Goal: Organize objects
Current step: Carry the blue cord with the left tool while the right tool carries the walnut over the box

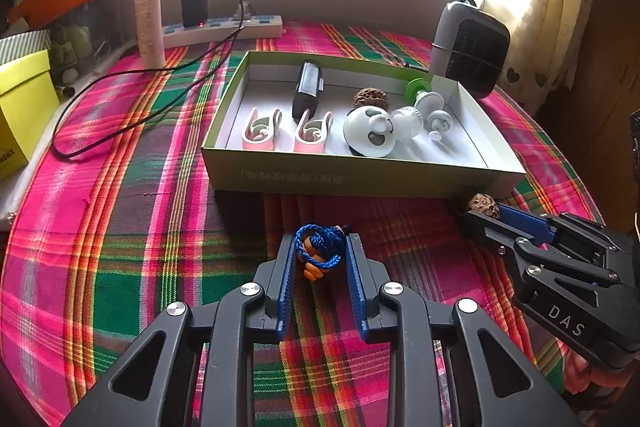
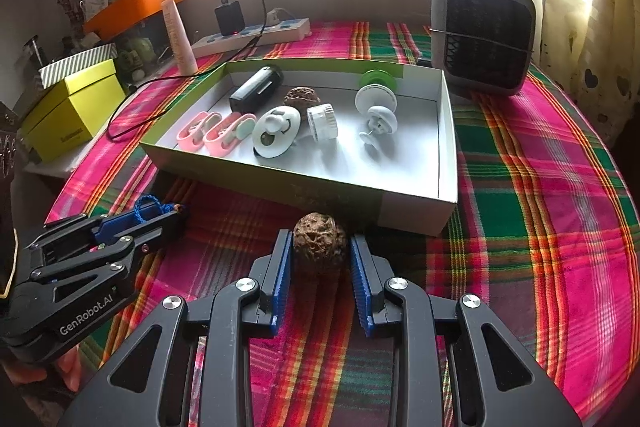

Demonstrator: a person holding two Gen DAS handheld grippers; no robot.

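Gripping: left tongs (image 1: pixel 320 251) blue cord bundle (image 1: pixel 318 253); right tongs (image 2: pixel 320 247) walnut (image 2: pixel 319 242).

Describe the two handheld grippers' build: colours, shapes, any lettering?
Both match: matte black linkage arms with triangular cut-outs and round silver pivot bolts, ending in two straight fingers lined with ribbed blue pads. The left gripper bears white "GenRobot.AI" lettering on its side, seen from the right wrist view; the right gripper shows "DAS" in white from the left wrist view. No cables or sleeves show.
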